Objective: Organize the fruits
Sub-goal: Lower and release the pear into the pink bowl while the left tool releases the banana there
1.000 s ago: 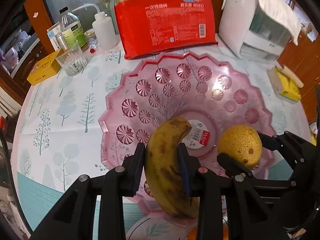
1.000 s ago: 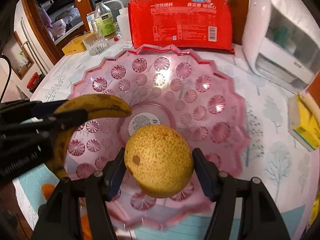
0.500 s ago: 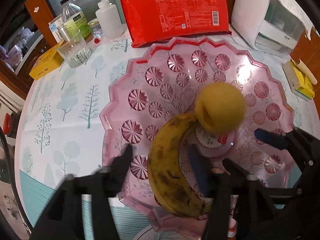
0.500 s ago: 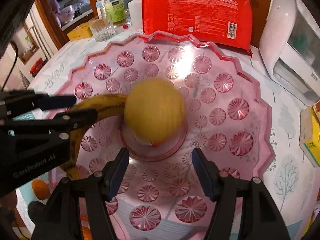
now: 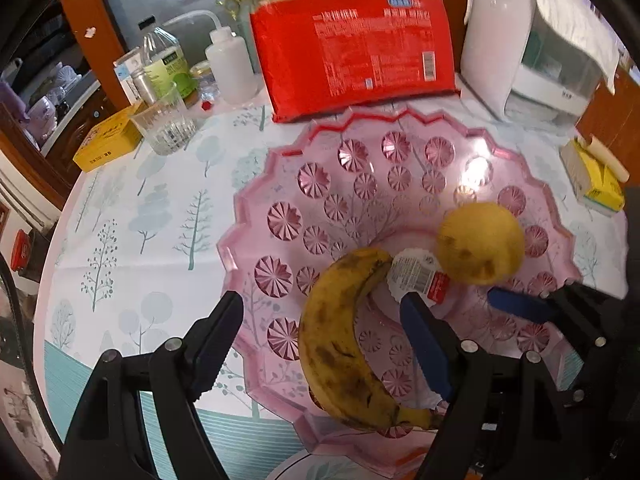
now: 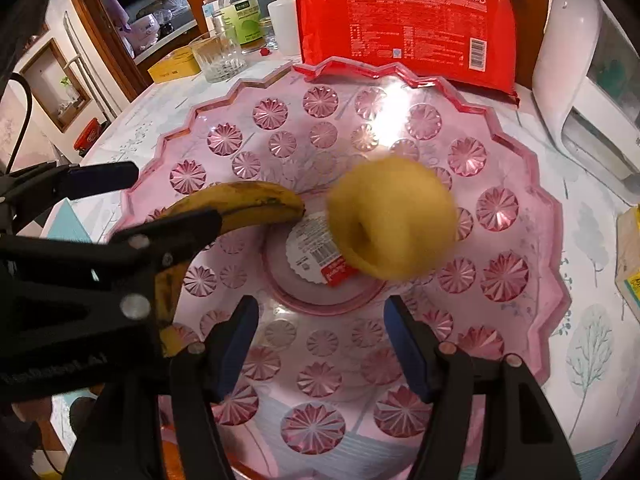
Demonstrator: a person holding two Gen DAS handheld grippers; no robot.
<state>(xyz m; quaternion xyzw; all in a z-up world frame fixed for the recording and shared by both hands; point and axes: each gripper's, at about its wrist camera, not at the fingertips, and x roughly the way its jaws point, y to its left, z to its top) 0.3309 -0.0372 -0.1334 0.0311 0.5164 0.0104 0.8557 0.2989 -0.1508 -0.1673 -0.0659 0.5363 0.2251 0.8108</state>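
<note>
At the far left of the surface (image 5: pixel 132 240), with its tree-print cloth, I see a yellow box (image 5: pixel 107 142), a glass tumbler (image 5: pixel 165 124) and some bottles (image 5: pixel 164 62). My left gripper (image 5: pixel 320 340) has just been opening and now stands wide; the banana (image 5: pixel 344 340) lies between its fingers with a clear gap on each side, so nothing is pinched. The banana rests in the near-left part of the pink glass dish (image 5: pixel 280 184), its tip just beside the label sticker (image 5: pixel 416 276) at the dish centre. Right of that sticker sits the yellow pear (image 6: pixel 394 218), blurred in both views, inside the dish and well ahead of my right gripper (image 6: pixel 320 344). That gripper's jaws stand moderately apart with only bare dish between them. Behind the dish a red pack of paper cups (image 6: pixel 408 20) stands against the far side, and to the right a white appliance (image 6: pixel 588 80); a yellow carton (image 5: pixel 596 180) lies at the far right edge
</note>
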